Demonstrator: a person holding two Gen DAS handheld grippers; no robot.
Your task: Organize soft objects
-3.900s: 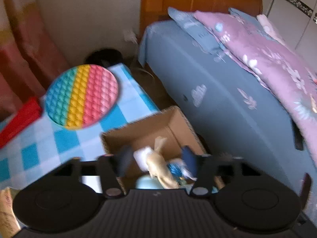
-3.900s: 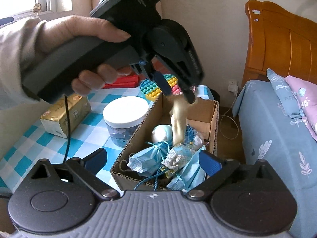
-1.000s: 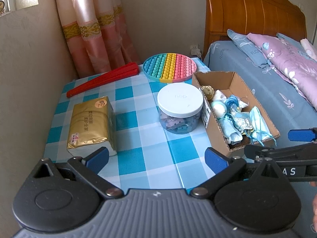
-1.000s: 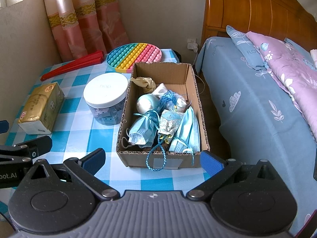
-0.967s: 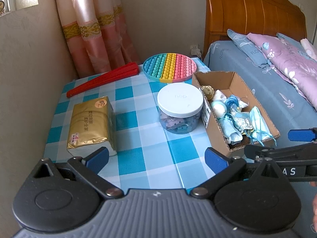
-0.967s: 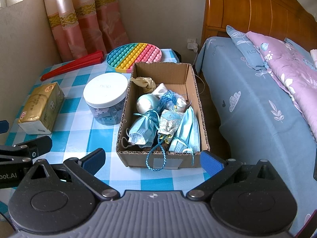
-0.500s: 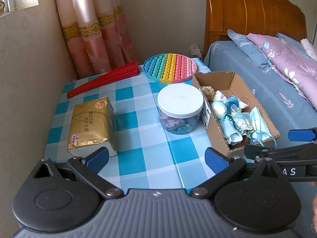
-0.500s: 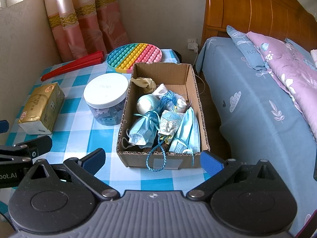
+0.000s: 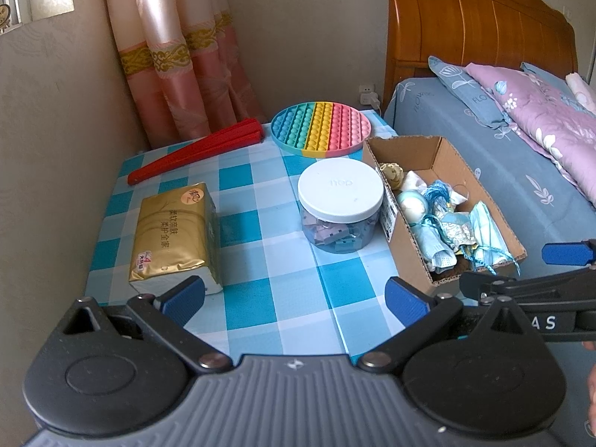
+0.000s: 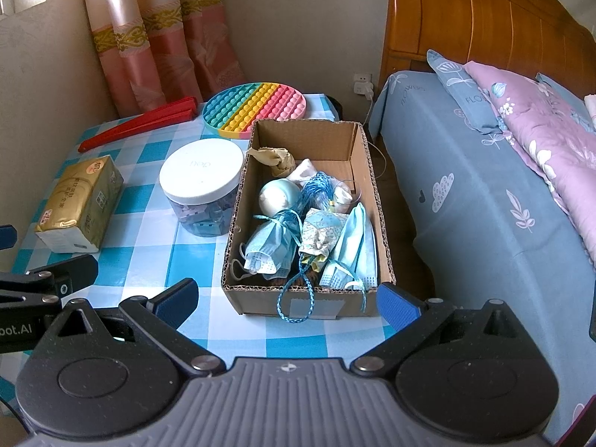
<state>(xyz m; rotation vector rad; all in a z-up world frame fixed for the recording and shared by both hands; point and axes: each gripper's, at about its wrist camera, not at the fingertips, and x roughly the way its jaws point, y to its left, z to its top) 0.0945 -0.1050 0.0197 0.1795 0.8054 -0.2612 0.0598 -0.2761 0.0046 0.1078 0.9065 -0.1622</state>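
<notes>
A cardboard box [image 10: 367, 171] [image 9: 400, 229] stands at the right edge of the checked table. It holds several soft things: a tan plush [image 10: 275, 158], a pale ball [image 10: 279, 195], blue face masks [image 10: 352, 249], a patterned pouch [image 10: 320, 236] and blue cord [image 10: 316, 186]. My left gripper [image 9: 294, 300] is open and empty, held back over the table's front edge. My right gripper [image 10: 287, 300] is open and empty, just in front of the box. The right gripper's side shows in the left wrist view [image 9: 529, 290].
A white-lidded jar [image 9: 341, 203] stands left of the box. A gold tissue pack [image 9: 171, 234] lies at the left. A round rainbow pop mat [image 9: 320, 128] and a red folded fan [image 9: 197, 151] lie at the back. A bed [image 10: 484, 193] borders the table's right side.
Earlier my left gripper was over the box with the tan plush. Now both grippers are drawn back, open and empty, and the plush lies in the box. Over the last second nothing has moved.
</notes>
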